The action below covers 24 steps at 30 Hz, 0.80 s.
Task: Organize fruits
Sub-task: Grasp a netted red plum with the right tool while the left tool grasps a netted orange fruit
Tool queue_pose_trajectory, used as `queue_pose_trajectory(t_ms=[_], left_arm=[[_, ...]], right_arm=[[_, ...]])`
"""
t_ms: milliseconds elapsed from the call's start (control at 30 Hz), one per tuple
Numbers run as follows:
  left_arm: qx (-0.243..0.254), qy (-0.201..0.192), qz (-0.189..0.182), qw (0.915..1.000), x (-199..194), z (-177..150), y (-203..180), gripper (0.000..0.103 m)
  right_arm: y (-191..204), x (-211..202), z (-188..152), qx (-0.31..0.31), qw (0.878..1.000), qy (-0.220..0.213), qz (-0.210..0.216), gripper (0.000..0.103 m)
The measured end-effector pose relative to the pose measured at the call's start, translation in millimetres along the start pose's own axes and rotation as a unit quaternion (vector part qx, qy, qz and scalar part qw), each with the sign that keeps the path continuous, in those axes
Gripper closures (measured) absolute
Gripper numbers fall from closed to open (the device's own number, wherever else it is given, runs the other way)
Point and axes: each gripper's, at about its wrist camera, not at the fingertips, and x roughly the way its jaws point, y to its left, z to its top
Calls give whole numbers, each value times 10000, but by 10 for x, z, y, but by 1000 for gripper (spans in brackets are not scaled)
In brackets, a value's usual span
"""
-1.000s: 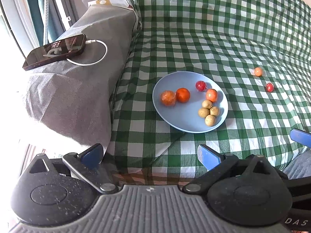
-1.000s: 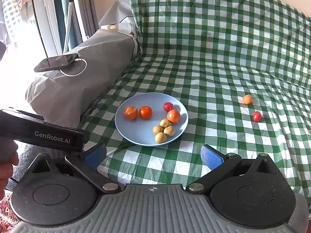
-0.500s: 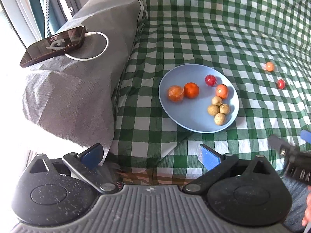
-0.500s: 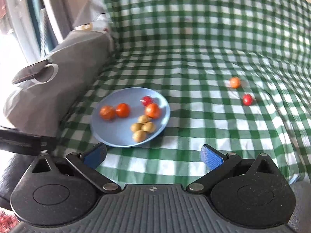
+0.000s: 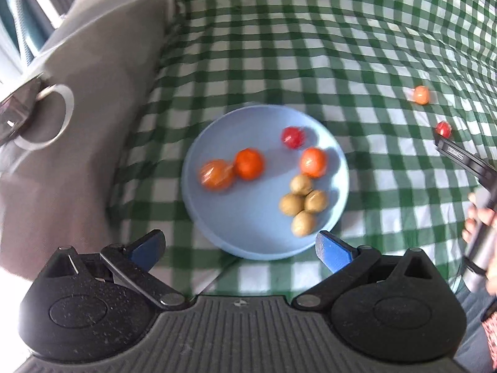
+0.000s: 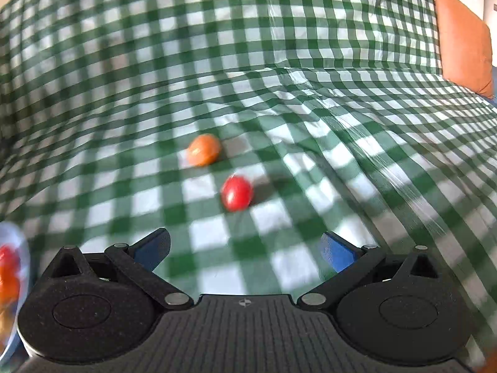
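Fruits: we count 8 on the blue plate [image 5: 217,233]. 2 lie loose on the checked cloth [image 6: 279,93], an orange fruit [image 6: 204,154] and a red fruit [image 6: 236,193], near each other. Our left gripper [image 5: 239,247] and right gripper [image 6: 245,245] both gape wide, holding nothing.

Your right gripper [image 5: 462,158] body carries small pale lettering in left wrist view, too blurred to read. No other legible text.
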Motion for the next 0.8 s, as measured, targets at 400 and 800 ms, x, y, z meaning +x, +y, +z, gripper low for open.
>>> queue_pose_trajectory(t_ms=[400, 800], left_arm=[[970, -641, -436, 9923, 442, 952, -1308, 0], [1768, -353, -1378, 9739, 1512, 1818, -2805, 0]], right_arm=[[-309, 431, 109, -102, 9969, -292, -730, 72], [-925, 646, 217, 767, 9875, -402, -1318, 71]])
